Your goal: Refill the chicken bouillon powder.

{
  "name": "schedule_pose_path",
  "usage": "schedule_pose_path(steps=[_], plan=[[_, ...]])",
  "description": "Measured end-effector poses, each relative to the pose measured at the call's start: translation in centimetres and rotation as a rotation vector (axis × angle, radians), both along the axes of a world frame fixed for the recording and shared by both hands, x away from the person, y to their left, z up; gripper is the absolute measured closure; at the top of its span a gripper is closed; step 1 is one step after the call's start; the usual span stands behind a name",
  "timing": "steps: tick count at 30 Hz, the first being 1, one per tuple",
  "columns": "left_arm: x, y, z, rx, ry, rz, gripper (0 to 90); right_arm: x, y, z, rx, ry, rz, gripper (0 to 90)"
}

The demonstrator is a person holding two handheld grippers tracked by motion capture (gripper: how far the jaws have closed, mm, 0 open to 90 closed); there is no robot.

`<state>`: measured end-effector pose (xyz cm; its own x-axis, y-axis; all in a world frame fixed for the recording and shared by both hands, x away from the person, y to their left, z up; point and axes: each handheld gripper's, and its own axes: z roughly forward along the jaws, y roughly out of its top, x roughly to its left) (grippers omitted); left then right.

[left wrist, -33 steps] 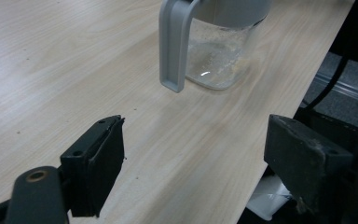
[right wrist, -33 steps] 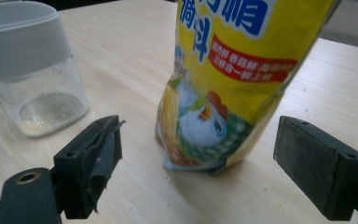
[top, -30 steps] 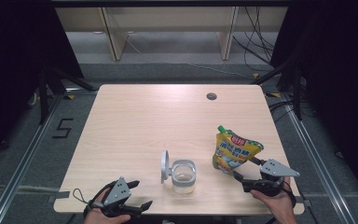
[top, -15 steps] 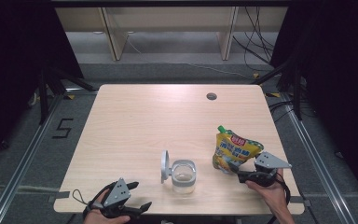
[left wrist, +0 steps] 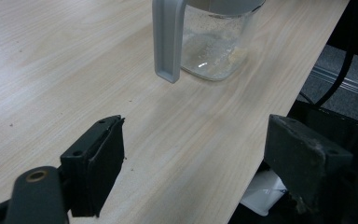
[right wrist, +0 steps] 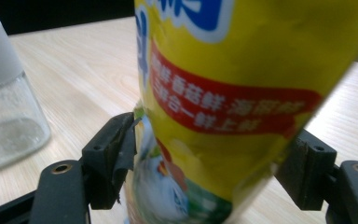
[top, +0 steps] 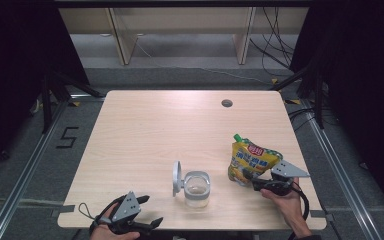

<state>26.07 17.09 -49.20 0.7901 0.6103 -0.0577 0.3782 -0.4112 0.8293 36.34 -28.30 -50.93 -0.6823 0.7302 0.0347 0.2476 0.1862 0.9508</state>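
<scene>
Light wood-grain counter (top: 145, 135), rectangular, round cable hole (top: 226, 103) near far right corner. Grey carpeted floor (top: 190, 55) all around. White digit "5" (top: 67, 137) marked on floor left of counter. Metal rails (top: 27, 165) run along floor on both sides. Pale wooden furniture legs (top: 121, 35) at far end. Black cables (top: 275, 45) trail on floor far right. Dark curtains (top: 10, 75) flank left and right. Even overhead light, soft shadows.

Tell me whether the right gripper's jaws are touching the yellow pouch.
Touching. In the right gripper view, the yellow pouch sits between the right gripper jaws, and both pads press against its sides, no gap visible.
</scene>
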Motion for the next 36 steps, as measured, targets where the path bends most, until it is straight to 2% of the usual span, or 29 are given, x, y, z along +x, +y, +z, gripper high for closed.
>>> schedule_pose_path(steps=[1,4,5,6,7,9,10,12,13,14,16,17,18,19,20,21,22,23,24,25,26,27,29,30,31,32,33,34,36], plan=[[0.1,0.1,0.0,0.03,-0.011,-0.003,19.5,0.0,0.1,-0.1,0.001,0.013,-0.003,28.7],[0.1,0.1,0.0,0.024,0.003,-0.011,19.5,0.3,0.3,-0.3,0.007,0.0,0.004,28.0],[0.1,0.0,0.0,0.017,0.009,-0.012,19.5,0.2,0.4,-0.4,-0.003,0.032,-0.008,27.6],[0.1,0.0,-0.1,0.013,0.005,-0.01,19.5,0.2,0.4,-0.4,-0.003,0.032,-0.008,27.6],[0.1,0.0,-0.1,0.012,0.002,-0.009,19.5,0.5,0.4,-0.5,-0.006,-0.012,-0.004,27.6],[0.1,-0.1,-0.2,0.004,-0.001,-0.005,19.5,0.7,0.6,-0.6,0.026,-0.02,-0.009,28.0],[0.1,-0.1,-0.2,0.004,-0.001,-0.005,19.5,0.6,0.6,-0.5,0.027,0.011,-0.007,27.9],[0.1,-0.1,-0.2,0.005,-0.001,-0.005,19.5,0.7,0.7,-0.5,0.033,0.014,-0.008,27.7],[0.1,-0.1,-0.2,0.015,-0.001,-0.01,19.5,1.0,0.7,-0.5,0.007,-0.023,0.009,28.6],[0.1,-0.1,-0.2,0.014,-0.003,-0.006,19.5,1.1,0.9,-0.5,0.015,-0.032,0.009,28.8],[0.1,-0.1,-0.1,0.026,0.001,-0.011,19.5,1.2,1.1,-0.5,0.028,-0.017,0.004,29.6],[0.1,-0.1,-0.1,0.027,0.0,-0.011,19.5,1.7,1.1,-0.6,0.034,-0.076,0.005,30.5],[0.1,-0.1,-0.1,0.027,0.0,-0.011,19.5,1.7,1.1,-0.6,0.034,-0.076,0.005,30.5],[0.0,-0.1,-0.1,0.021,0.001,-0.01,19.5,1.6,1.1,-0.6,0.048,-0.026,0.024,31.0],[0.1,-0.1,-0.1,0.029,-0.001,-0.012,19.5,1.6,1.3,-0.6,0.054,-0.025,-0.005,31.2],[0.1,-0.1,-0.1,0.026,0.0,-0.011,19.5,1.7,1.3,-0.5,0.05,-0.031,0.005,31.5],[0.1,-0.1,-0.1,0.026,0.0,-0.013,19.5,2.2,1.3,-0.6,0.05,-0.098,0.008,31.8],[0.1,-0.1,-0.2,0.024,0.006,-0.014,19.5,2.2,1.3,-0.6,0.049,-0.101,0.01,31.9],[0.1,-0.1,-0.1,0.026,0.015,-0.017,19.5,2.2,1.3,-0.6,0.05,-0.084,0.013,32.0],[0.1,-0.2,-0.3,0.004,0.012,-0.013,19.5,2.3,1.3,-0.7,0.076,-0.091,0.018,32.8],[0.0,-0.2,-0.2,-0.002,0.018,-0.016,19.5,2.3,1.3,-0.7,0.065,-0.067,0.04,33.3],[0.0,-0.2,-0.2,-0.002,0.018,-0.016,19.5,2.3,1.3,-0.6,0.051,-0.065,0.042,33.7],[0.3,0.0,-0.2,0.022,-0.013,-0.034,19.5,2.4,1.3,-0.6,0.051,-0.069,0.037,34.2],[0.1,-0.1,-0.2,0.013,0.013,-0.014,19.5,2.3,1.5,-0.6,0.073,-0.043,0.034,36.1],[0.1,-0.2,-0.2,0.012,0.014,-0.014,19.5,2.3,1.7,-0.7,0.092,-0.069,0.026,37.2],[0.1,-0.2,-0.2,0.012,0.014,-0.014,19.5,2.3,1.7,-0.7,0.092,-0.069,0.026,37.2],[0.1,-0.1,-0.2,0.017,0.015,-0.021,19.5,2.6,1.5,-0.7,0.048,-0.08,0.034,39.0],[0.1,-0.1,-0.2,0.018,0.015,-0.021,19.5,2.4,1.7,-0.7,0.079,-0.06,0.021,43.8],[0.1,-0.1,-0.2,0.022,0.016,-0.021,19.5,2.3,1.6,-0.7,0.057,-0.072,0.023,44.2]])
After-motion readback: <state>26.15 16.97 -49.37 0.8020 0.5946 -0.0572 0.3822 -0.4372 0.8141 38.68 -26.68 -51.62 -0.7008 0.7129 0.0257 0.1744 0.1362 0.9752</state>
